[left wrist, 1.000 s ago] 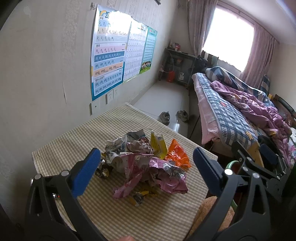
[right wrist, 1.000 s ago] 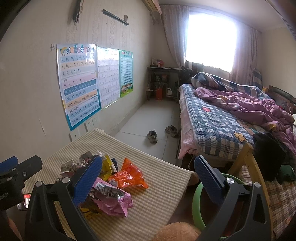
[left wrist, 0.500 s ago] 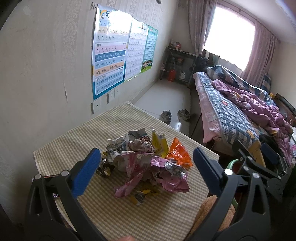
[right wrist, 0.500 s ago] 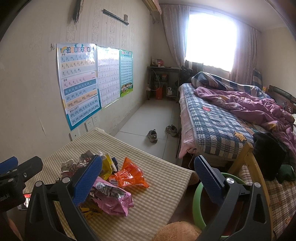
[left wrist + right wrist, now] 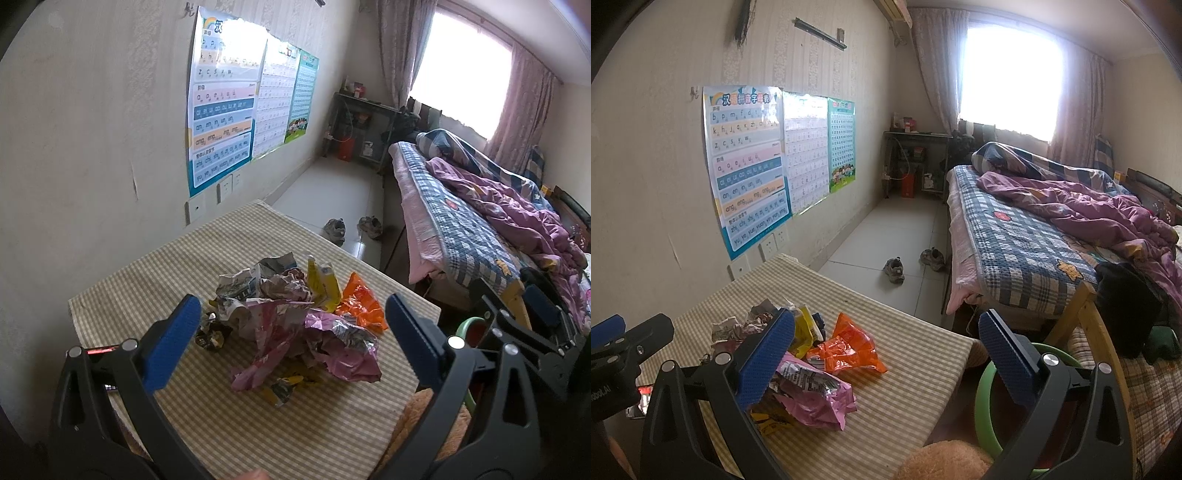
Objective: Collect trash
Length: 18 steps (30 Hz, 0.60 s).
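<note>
Left hand-held gripper [image 5: 291,332] and right hand-held gripper [image 5: 886,354], each with its 2 blue-padded jaws spread wide and holding nothing, poised above the checked worktop [image 5: 155,266]. The trash pile [image 5: 295,317] lies mid-worktop: pink wrapper [image 5: 816,398], orange wrapper [image 5: 849,347], yellow packet [image 5: 323,282]. A green bin [image 5: 986,398] stands just beside the worktop. Wall poster [image 5: 746,162] shows pinyin: "b p m f d t".

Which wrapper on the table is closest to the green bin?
The orange wrapper. It lies at the edge of the trash pile on the side facing the green bin, apart from the crumpled pink wrapper and the yellow packet.
</note>
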Available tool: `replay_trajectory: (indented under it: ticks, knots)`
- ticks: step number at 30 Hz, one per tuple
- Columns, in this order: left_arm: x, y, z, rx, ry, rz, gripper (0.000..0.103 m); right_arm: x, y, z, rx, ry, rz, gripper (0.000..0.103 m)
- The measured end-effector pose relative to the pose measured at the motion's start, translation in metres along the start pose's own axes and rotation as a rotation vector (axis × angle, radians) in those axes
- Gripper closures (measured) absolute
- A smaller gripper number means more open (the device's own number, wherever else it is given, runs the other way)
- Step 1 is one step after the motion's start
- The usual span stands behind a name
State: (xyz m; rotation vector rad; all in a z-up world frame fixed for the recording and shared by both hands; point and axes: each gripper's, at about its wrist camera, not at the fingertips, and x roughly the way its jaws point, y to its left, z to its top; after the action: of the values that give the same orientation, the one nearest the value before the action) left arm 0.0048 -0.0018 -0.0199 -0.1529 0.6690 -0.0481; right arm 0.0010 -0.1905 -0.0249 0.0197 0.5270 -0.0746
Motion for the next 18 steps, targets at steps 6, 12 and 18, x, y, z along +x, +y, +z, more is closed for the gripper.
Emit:
replay_trajectory:
  ticks: [6,12,18]
  knots:
    - [-0.0004,0.0013,0.0001,-0.002,0.003,0.001,0.005,-0.0013,-0.0012,-0.0025,-0.006,0.002,-0.005,0.007]
    - [-0.0003,0.0015,-0.0005,-0.002,0.003,0.000,0.005,-0.0010,-0.0009,-0.0018,-0.006,0.005,-0.006,0.007]
    - [0.0006,0.0008,-0.0017,0.001,0.010,0.004,0.005,0.0002,-0.0008,-0.0002,-0.004,0.012,-0.008,0.007]
